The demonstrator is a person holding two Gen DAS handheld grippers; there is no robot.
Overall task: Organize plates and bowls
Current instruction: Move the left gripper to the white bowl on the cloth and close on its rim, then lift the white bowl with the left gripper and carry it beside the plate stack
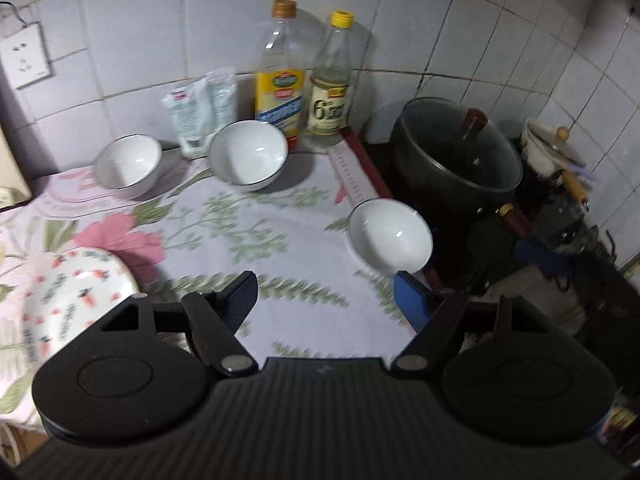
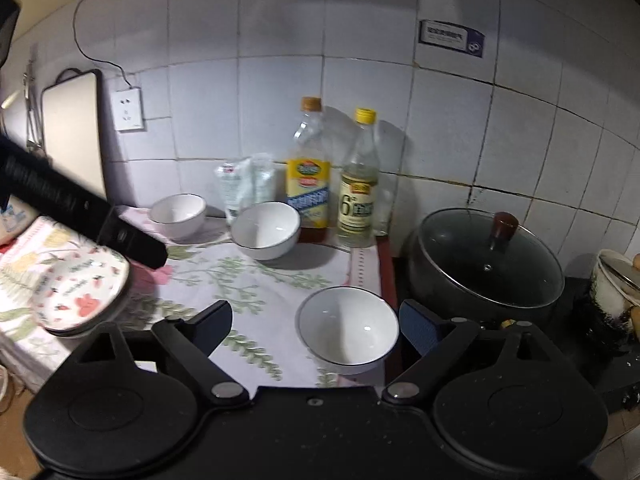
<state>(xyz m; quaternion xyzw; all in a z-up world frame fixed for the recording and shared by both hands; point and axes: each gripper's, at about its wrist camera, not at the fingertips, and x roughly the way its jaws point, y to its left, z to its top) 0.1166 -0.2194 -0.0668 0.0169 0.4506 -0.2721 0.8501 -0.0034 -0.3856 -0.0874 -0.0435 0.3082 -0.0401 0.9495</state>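
White wall tiles close the corner behind a tabletop [image 2: 280, 276] covered with a flowered cloth, and your two tongs hang over its near part. Your right tongs [image 2: 316, 328] stand wide apart with nothing clamped; the nearest white bowl [image 2: 349, 330] sits upright between the two fingers, but I see no pad pressing on it. Your left tongs [image 1: 326, 294] are also apart and empty, above bare cloth, with this same bowl just beyond the blue finger.

This bowl stands very near the right edge of the tabletop, next to the dark pot [image 2: 486, 268] with the glass lid. If you close on only one wall of the bowl, the smooth glaze can slip and the bowl may tip toward the edge or knock against the pot. If you push it sideways before the grip is firm, the cloth may slide with it.

Further out, a second bowl [image 2: 266, 230] and a third bowl [image 2: 178, 214] wait near the wall, just in front of the yellow-label bottle [image 2: 308, 176], the clear bottle [image 2: 359, 188] and the plastic packets [image 2: 244, 188]. A wide reach there can push a bottle over, so come in low and straight.

On the left the patterned plate [image 2: 82, 292] rests near the front edge. In the right view your left tool passes just above it; a careless swing may catch its rim and drag it off the tabletop
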